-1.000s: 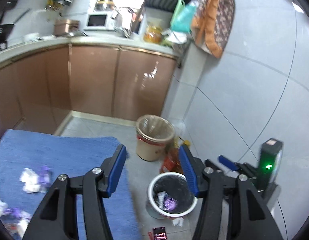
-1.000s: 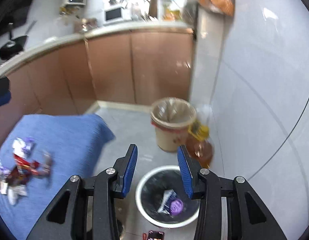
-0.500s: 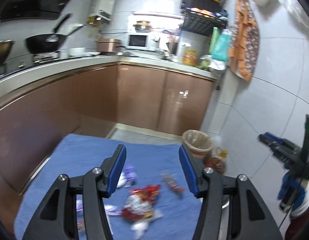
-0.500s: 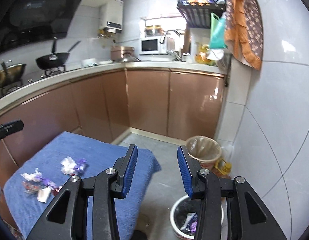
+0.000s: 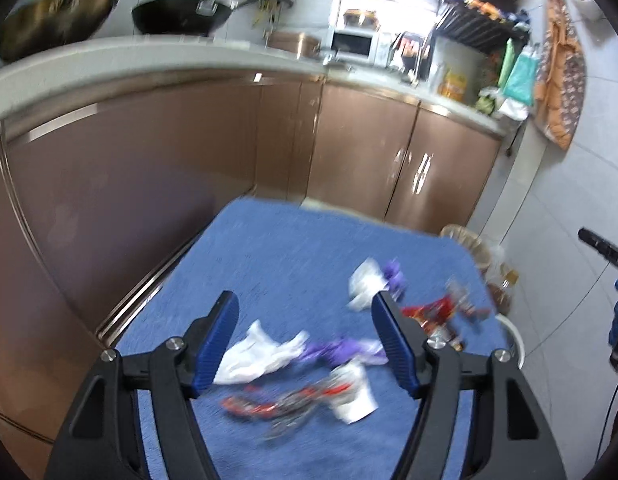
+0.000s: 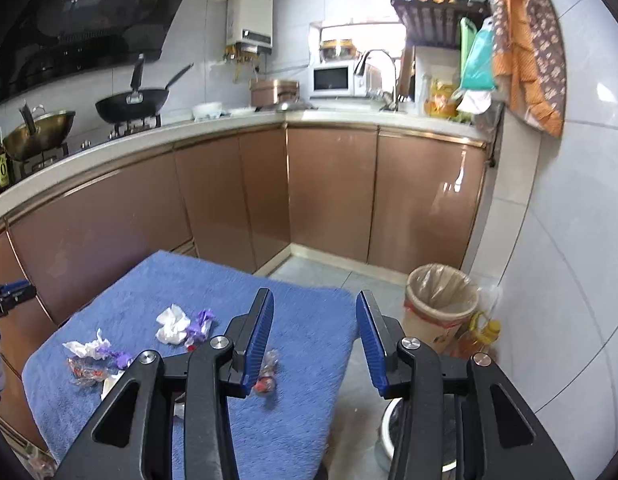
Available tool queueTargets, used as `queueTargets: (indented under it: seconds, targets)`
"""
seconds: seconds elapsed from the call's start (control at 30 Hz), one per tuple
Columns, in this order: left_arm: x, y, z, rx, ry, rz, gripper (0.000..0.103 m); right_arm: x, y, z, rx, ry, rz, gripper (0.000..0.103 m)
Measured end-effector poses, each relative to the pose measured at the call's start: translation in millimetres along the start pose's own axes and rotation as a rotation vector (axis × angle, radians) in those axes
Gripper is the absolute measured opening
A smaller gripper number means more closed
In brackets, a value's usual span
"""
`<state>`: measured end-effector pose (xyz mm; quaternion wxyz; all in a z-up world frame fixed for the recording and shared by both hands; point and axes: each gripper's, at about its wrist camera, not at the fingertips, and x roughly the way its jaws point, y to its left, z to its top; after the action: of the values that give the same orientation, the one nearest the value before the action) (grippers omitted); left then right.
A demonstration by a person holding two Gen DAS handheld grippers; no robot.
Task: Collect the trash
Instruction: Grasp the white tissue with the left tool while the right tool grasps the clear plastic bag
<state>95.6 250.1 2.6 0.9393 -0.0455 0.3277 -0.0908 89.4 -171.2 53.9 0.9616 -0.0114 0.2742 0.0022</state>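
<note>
Left gripper (image 5: 305, 336) hangs over the blue towel (image 5: 293, 248), tilted downward, its jaws parted wide and just now opening further — nothing clamped between them. Under and between the blue pads lies the trash, blurred in the left wrist view: a white tissue (image 5: 255, 354), a purple wrapper (image 5: 341, 350) just beside it, a red-and-silver wrapper (image 5: 293, 402) nearer the camera, and a white scrap (image 5: 355, 398) touching that. Farther off, past the right pad, a second crumpled tissue (image 5: 365, 284) with a purple piece (image 5: 393, 276) against it, and a red wrapper (image 5: 441, 312) near the towel's right edge.

Right gripper (image 6: 315, 340) is held over the towel's right border, jaws moderately apart and empty; towel and floor show through the gap. Its view is sharp: a white tissue (image 6: 172, 323) and purple wrapper (image 6: 200, 322) lie side by side mid-towel, another tissue-and-purple cluster (image 6: 95, 347) sits toward the left edge with a clear red-printed wrapper (image 6: 83, 370) beside it, and a small red wrapper (image 6: 267, 376) lies just right of the left finger.

On the floor right of the towel — a tan lined bin (image 6: 439, 306) against the tiled wall, an oil bottle (image 6: 479, 340) touching it, and the rim of a white bin (image 6: 389, 426) mostly hidden behind the right finger. Brown cabinets (image 6: 329, 192) stand behind.
</note>
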Motion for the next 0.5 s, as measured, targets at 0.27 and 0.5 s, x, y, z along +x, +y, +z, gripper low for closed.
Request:
queueTargets:
  seconds: [0.27,0.5]
  targets:
    - [58,19,-50,0.167,0.166,-0.001,0.068,62,27,-24,-0.017,0.135,0.036,0.043]
    - [99,20,-61,0.25,0.25,-0.043,0.068,115,40,-43,-0.01,0.242,0.054,0.043]
